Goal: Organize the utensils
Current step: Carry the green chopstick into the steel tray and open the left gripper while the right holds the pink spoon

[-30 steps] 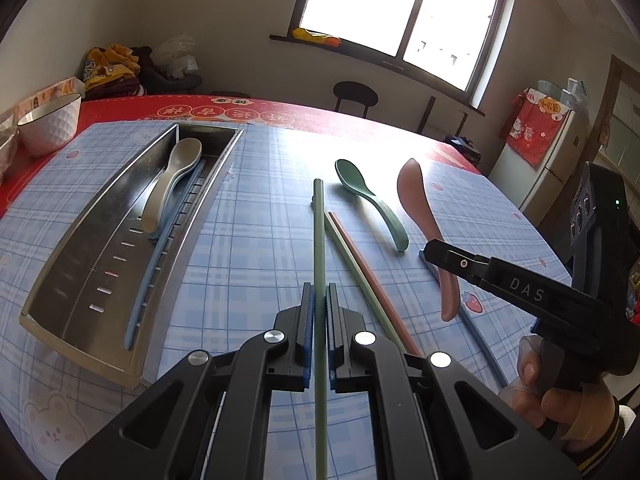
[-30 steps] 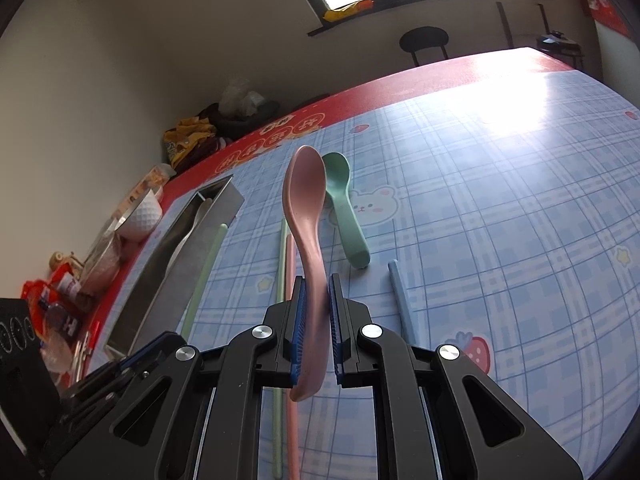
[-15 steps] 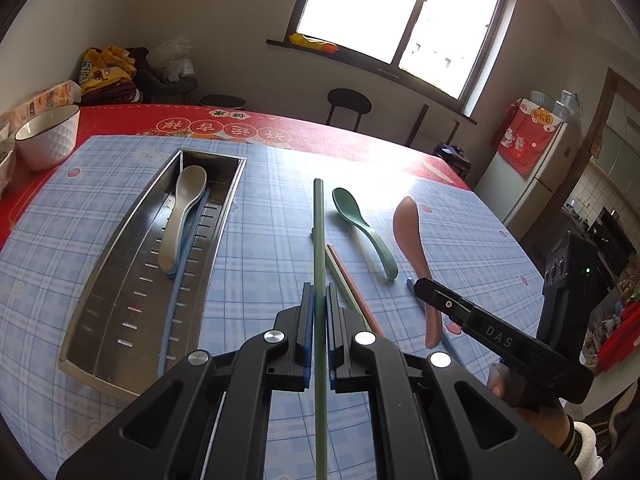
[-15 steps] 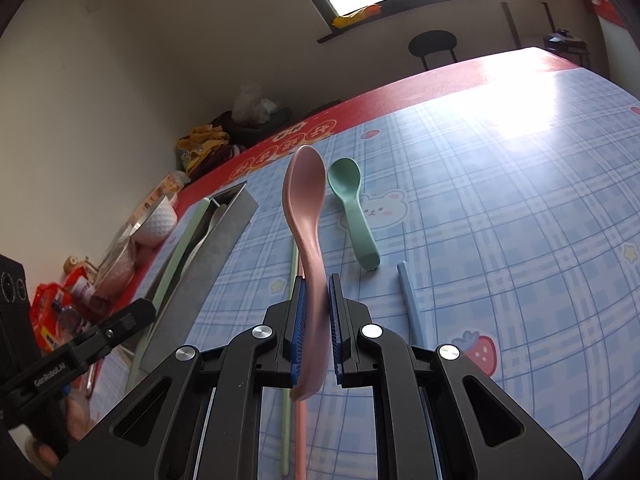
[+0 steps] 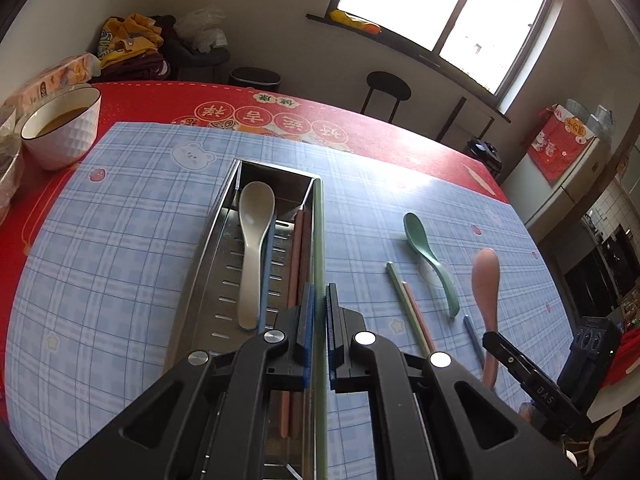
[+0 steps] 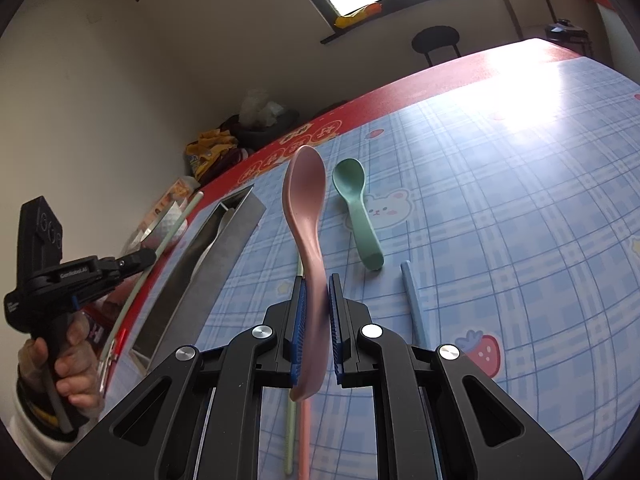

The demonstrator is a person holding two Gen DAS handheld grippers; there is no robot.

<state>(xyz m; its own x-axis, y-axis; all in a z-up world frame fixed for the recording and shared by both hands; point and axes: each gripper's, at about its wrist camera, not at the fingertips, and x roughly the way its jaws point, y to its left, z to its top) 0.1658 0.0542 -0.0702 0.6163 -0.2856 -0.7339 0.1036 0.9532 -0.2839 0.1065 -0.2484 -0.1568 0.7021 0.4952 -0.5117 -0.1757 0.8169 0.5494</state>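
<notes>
Steel utensil tray (image 5: 208,276), long and slotted, is the landmark; entries run left to right from it.

- White bowl (image 5: 60,132): well to the tray's left, on the red cloth, not part of the sorting.
- Inside the tray: cream spoon (image 5: 254,248), a blue chopstick (image 5: 266,276) just beside it, and a pink chopstick pair (image 5: 300,256) along the right wall. Judged as already sorted.
- Left gripper (image 5: 318,320): over the tray's near right side, jaws clamped on a green chopstick (image 5: 319,248). The stick runs along the tray's right rim; whether it is above the tray floor or just outside the wall cannot be told. Judged step in hand: lowering it in.
- On the checked mat (image 5: 120,240), right of the tray: one green chopstick and one pink chopstick (image 5: 416,316) lying together; then a teal spoon (image 5: 430,256); then a blue chopstick (image 6: 414,300), partly hidden.
- Right gripper (image 6: 318,320): farthest right of the tray, jaws closed on the handle of a pink spoon (image 6: 306,208), bowl end raised off the mat and pointing away.

Tally, as judged: four pieces in the tray, two in hand, four loose on the mat. Roughly at the halfway mark.
</notes>
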